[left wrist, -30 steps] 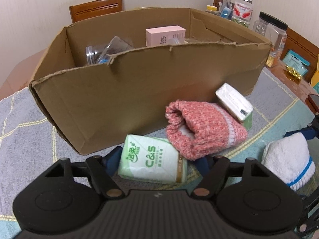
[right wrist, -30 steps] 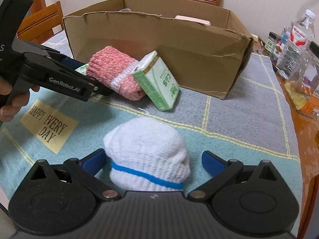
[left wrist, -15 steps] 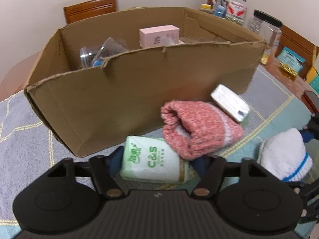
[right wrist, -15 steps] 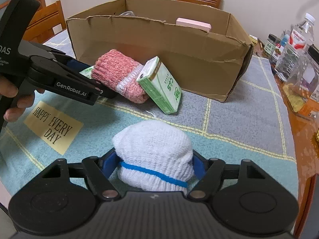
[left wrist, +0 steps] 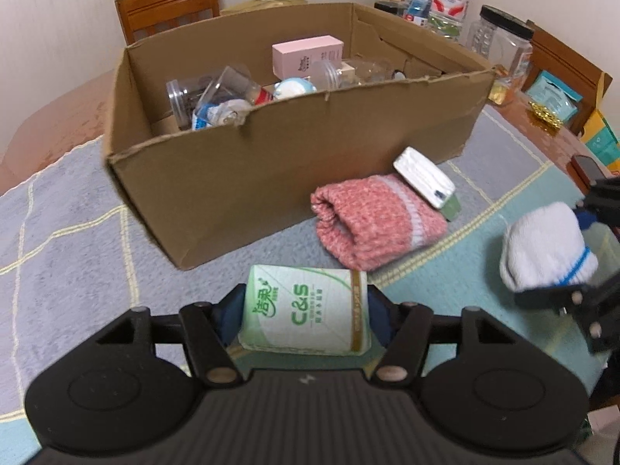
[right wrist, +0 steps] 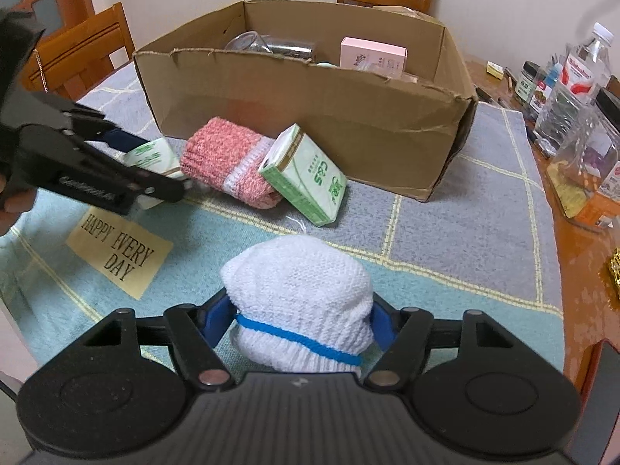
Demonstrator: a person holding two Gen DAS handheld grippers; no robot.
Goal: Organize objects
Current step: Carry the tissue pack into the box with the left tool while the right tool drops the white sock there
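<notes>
Clamping the left gripper (left wrist: pixel 306 317) onto a green tissue pack (left wrist: pixel 306 306) after just closing in on its two ends, and pinching a white rolled sock (right wrist: pixel 298 290) in the right gripper (right wrist: pixel 300 321) after just closing there too; holding both apparently just clear of the tablecloth (right wrist: pixel 445 232), in front of the cardboard box (left wrist: pixel 294 162)

Risking a slip with each load: squeezing soft plastic wrap that is likely giving under the pads, and gripping springy knit low near the blue stripe, probably inviting the roll to bulge out or unfold. Courting a snag as well, with the near wall of the box standing tall and ragged-edged between the grippers and the inside, so probably needing plenty of clearance before going over. Possibly crowding each other too, working side by side toward one opening

Leaving a pink rolled sock (left wrist: pixel 372 217) and a second tissue pack (right wrist: pixel 310 178), propped against it, lying close to the box front. Already sharing the box with a pink carton (left wrist: pixel 308 54) and clear containers (left wrist: pixel 217 97), limiting free floor. Keeping well apart from the jars and bottles (right wrist: pixel 581 77) on the bare table edge
</notes>
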